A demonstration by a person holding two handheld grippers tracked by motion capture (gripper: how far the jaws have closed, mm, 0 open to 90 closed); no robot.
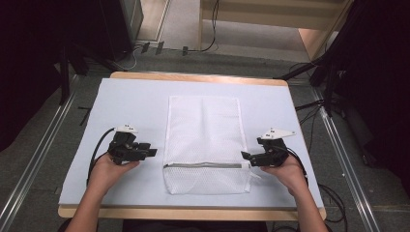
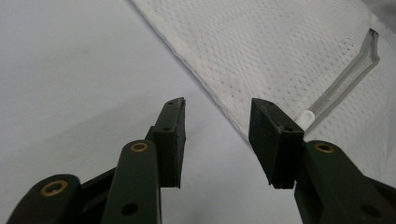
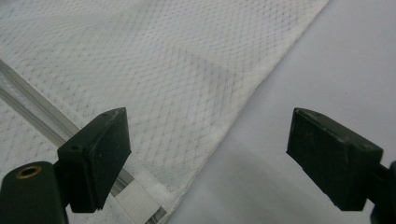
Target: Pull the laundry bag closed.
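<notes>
A white mesh bag (image 1: 203,140) lies flat in the middle of the pale blue mat (image 1: 125,101), its grey zipper (image 1: 205,165) running across near the front end. My left gripper (image 1: 153,152) rests on the mat just left of the bag, jaws open and empty (image 2: 218,106); the bag's edge (image 2: 224,100) and zipper end (image 2: 348,77) lie just beyond its right jaw. My right gripper (image 1: 244,156) sits at the bag's right edge beside the zipper end. Its jaws stand wide open (image 3: 208,116) over the mesh edge (image 3: 187,93), pads off the fabric.
The mat covers a wooden table (image 1: 193,212) whose front edge shows below the hands. Metal rails (image 1: 34,159) run along the floor on both sides, with cables (image 1: 333,193) and dark stands (image 1: 333,72) around the table.
</notes>
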